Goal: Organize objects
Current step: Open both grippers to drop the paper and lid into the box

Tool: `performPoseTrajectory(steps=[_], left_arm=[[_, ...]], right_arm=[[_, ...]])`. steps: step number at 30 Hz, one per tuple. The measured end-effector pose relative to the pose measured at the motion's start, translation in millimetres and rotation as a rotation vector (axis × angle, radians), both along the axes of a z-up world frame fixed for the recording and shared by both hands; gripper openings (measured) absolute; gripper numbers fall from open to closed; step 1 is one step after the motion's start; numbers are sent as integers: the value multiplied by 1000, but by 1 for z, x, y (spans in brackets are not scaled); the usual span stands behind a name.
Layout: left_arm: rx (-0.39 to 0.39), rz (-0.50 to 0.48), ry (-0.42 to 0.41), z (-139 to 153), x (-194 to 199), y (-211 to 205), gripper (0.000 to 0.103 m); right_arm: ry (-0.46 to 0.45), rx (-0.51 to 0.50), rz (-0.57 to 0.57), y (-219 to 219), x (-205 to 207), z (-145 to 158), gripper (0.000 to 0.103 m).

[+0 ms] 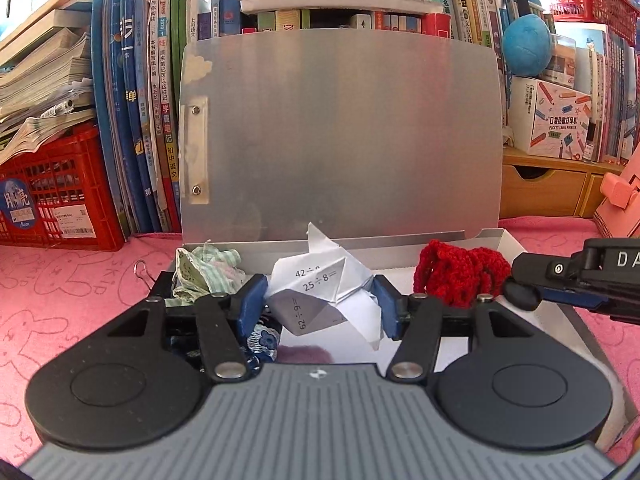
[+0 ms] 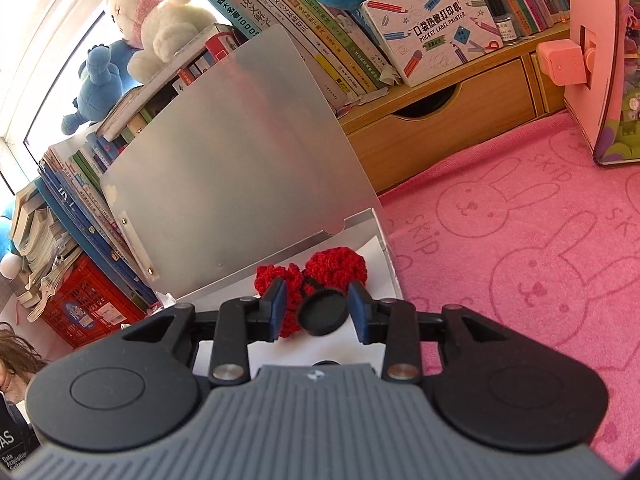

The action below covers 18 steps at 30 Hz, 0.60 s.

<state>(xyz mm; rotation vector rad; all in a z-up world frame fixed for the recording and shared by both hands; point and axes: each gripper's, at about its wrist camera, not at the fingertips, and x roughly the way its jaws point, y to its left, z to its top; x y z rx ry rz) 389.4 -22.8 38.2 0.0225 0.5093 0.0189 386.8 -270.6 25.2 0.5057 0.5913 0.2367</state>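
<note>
A white folded paper shape [image 1: 328, 292] with sums printed on it sits in the open shallow white box [image 1: 508, 240]. You can read "25 ÷ 8 =", "62 ÷ 9 =" and part of "42 ÷". The left tool [image 1: 320, 304] has its two blue pads on each side of the paper, close to it, but I cannot tell if they squeeze it.

To the right in the box lies a red crocheted yarn piece [image 1: 460, 272]. The right tool [image 2: 320, 312] has its pads apart, with a small round black cap [image 2: 322, 314] between them, not pressed. The red yarn is just behind the cap.

On the left of the box is a crumpled green striped cloth [image 1: 208, 272], and a blue patterned fabric bit [image 1: 260, 340] is under the left pad. A black binder clip [image 1: 150, 280] lies by the box's left edge.

The box's big silver lid [image 1: 340, 132] stands up at the back. The box rests on a pink cloth [image 2: 520, 240] with bunnies and the word "SKIP" on the counter.

Behind are books, a red plastic crate [image 1: 60, 196], and a white carton [image 2: 432, 16] that says "POCKET LABEL PRINTER". Plush toys sit on top of the books.
</note>
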Motion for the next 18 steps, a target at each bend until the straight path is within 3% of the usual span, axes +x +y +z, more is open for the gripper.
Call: performPoseTrajectory(steps=[4,10,16,18], left_arm=[[19,3,-10,-1,-4,-1,80],[5,1,-11,5,-16,0,85],[14,-22,-24,31,-55,8,85],[-1,-41,-33,43,-77,15,87]], right_arm=[[4,19,-4,-2,0,-1,48],[-18,41,-14,-3,-5,7,50],[-136,13,0,5,-43,50,50],[-188,0,17,7,-72,66,60]])
